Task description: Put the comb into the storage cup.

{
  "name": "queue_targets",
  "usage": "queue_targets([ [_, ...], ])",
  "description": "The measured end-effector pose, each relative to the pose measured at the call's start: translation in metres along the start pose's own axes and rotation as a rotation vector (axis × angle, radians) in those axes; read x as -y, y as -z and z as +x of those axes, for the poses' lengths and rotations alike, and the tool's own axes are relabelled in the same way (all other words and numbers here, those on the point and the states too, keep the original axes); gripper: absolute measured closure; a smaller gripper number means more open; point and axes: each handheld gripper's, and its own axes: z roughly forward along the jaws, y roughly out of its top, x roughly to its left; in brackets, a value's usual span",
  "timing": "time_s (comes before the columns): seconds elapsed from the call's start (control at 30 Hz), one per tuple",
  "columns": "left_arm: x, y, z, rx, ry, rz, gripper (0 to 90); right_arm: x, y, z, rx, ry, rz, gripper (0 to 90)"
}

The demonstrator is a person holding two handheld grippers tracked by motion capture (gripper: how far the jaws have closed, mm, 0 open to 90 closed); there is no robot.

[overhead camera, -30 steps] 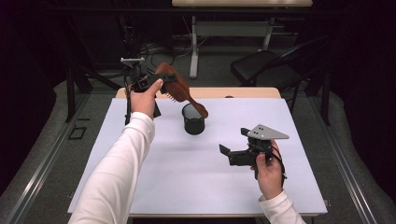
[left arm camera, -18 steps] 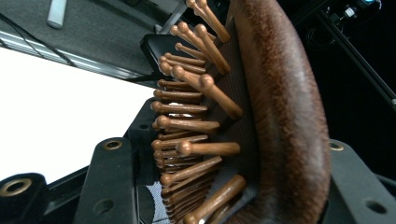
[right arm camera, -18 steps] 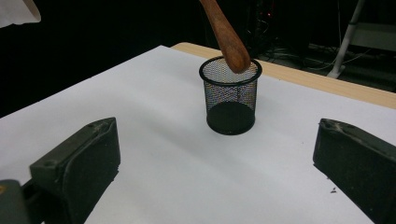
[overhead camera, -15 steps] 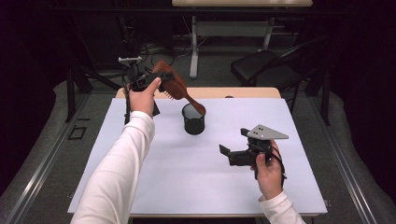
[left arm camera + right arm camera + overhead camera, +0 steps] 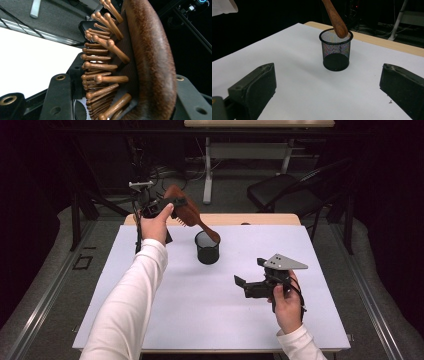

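As handle tip dips from above rim into mesh cup (image 5: 207, 248), left hand-held gripper (image 5: 167, 207) pinches wooden hairbrush (image 5: 186, 212) by head, handle angled down. Right hand-held gripper (image 5: 250, 279), jaws spread, waits idle above bench (image 5: 150, 320). Drop-in looks near.

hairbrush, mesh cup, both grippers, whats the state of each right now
hairbrush: held in the air, tilted, handle tip at the cup's rim
mesh cup: upright on the white table, nothing lying inside
left gripper: raised, jaws shut on the brush head, bristles between them
right gripper: low over the table, jaws open, holding nothing, pointed at the cup
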Motion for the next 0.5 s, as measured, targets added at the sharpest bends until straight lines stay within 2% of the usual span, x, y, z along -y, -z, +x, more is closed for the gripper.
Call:
queue_targets([
  [0.27, 0.000, -0.003, 0.003, -0.011, 0.001, -0.006, 47.4, 0.000, 0.000, 0.000, 0.001, -0.003, 0.001, 0.4],
  [0.5, 0.003, -0.005, 0.012, -0.029, 0.017, -0.016, 47.4, 0.001, 0.000, 0.000, 0.001, -0.001, 0.002, 0.4],
])
